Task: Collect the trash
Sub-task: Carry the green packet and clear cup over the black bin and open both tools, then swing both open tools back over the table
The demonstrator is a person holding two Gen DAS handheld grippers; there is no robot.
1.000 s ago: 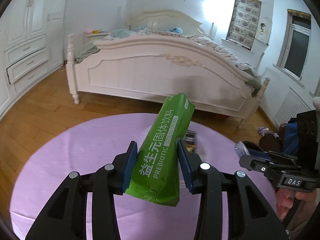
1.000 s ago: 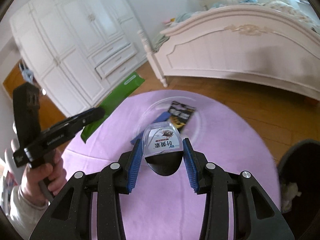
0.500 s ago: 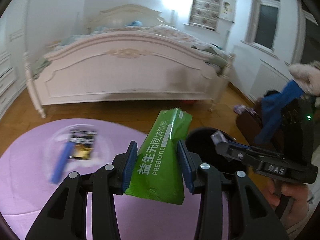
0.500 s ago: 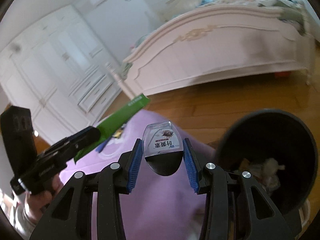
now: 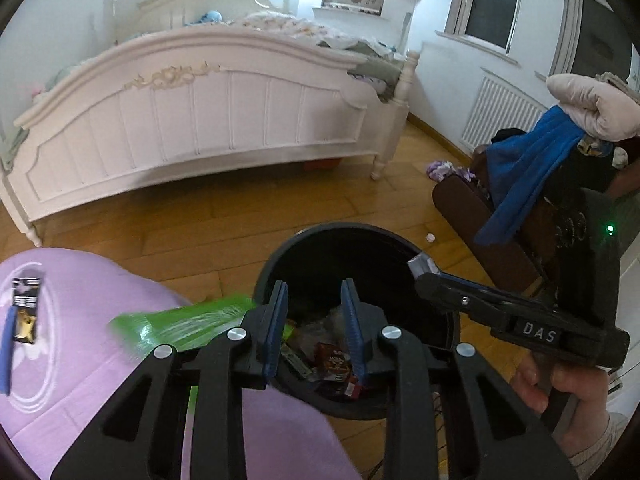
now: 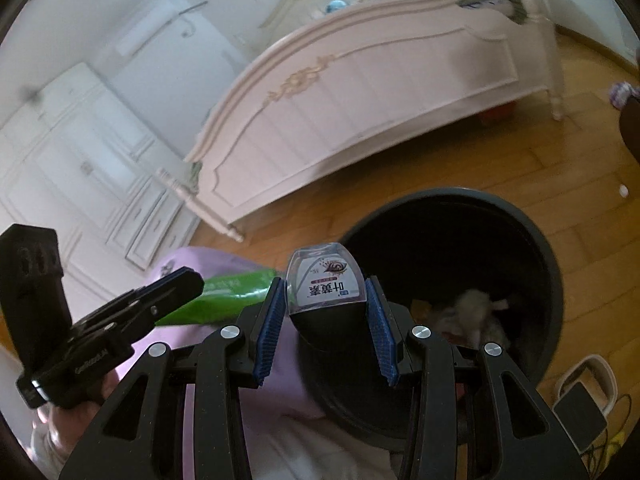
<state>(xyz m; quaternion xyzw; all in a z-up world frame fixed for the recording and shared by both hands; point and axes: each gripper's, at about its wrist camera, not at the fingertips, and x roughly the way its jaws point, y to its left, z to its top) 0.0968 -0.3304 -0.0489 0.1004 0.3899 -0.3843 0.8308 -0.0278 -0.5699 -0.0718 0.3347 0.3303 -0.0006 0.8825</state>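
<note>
**Green Packet Loose Beside the Bin**

The left gripper (image 5: 313, 326) was closing on nothing; the green packet (image 5: 188, 322) blurred left of it, over the purple table (image 5: 80, 360), and might miss the black bin (image 5: 352, 236) (already littered). The right gripper (image 6: 326, 322) clamped the small bottle (image 6: 326, 282) short of the rim.

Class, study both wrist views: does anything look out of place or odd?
Yes. The green packet is no longer between the left gripper pads; it appears blurred at the bin rim, over the purple cloth, not clearly inside.
</note>
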